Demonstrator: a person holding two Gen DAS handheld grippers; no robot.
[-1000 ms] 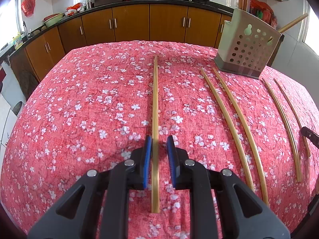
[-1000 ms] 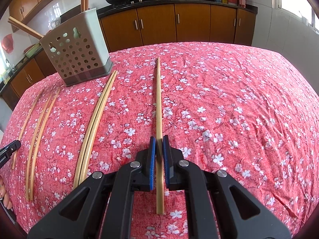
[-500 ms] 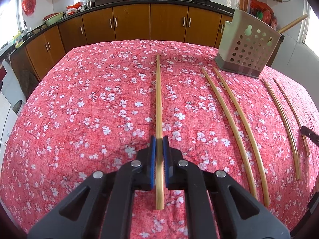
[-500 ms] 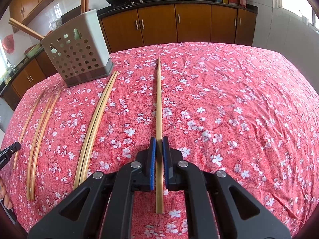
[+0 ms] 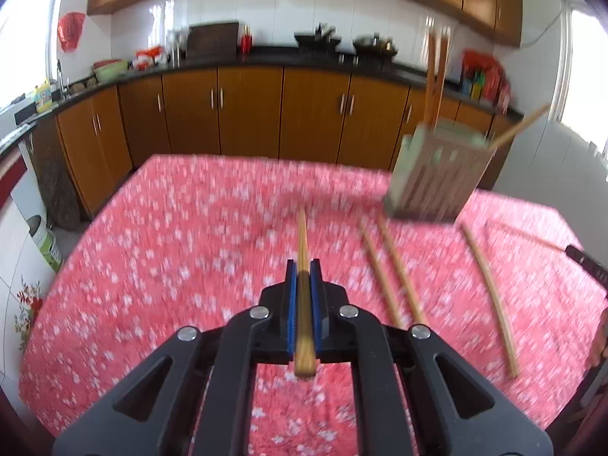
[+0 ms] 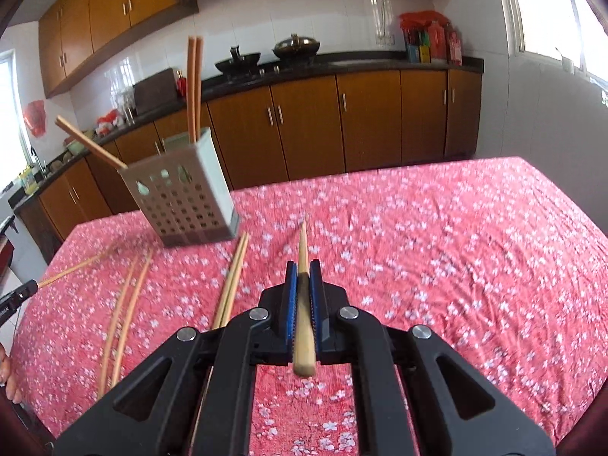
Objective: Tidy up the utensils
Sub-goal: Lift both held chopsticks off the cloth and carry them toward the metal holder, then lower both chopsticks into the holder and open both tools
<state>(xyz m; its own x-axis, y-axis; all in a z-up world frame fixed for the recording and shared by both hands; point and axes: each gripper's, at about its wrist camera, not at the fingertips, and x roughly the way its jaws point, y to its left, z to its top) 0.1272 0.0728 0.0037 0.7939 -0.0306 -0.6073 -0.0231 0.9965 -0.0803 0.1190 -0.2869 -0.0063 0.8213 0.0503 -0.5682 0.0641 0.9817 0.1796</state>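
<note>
Left gripper (image 5: 303, 279) clenches a chopstick (image 5: 303, 250) at frame centre; right gripper (image 6: 303, 279) clenches another (image 6: 303, 243); both look light, stiff, smooth, apt to pivot; gripped near the thick end; holder (image 6: 182, 193) upper left, more chopsticks (image 5: 395, 277) on the cloth (image 6: 437, 247)

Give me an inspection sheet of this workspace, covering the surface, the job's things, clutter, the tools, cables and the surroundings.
Surface: table under a red flowered cloth, creased.
Job's things: holed utensil holder standing on the cloth with chopsticks already in it; four loose chopsticks lying beside it.
Clutter: nothing seen on the table.
Tools: left tool shut on a chopstick; right tool shut on another chopstick; both chopsticks lifted clear of the cloth.
Cables: a wall cable over the counter; nothing seen on the table.
Surroundings: wooden kitchen cabinets, dark counter with two pans, bright windows.
</note>
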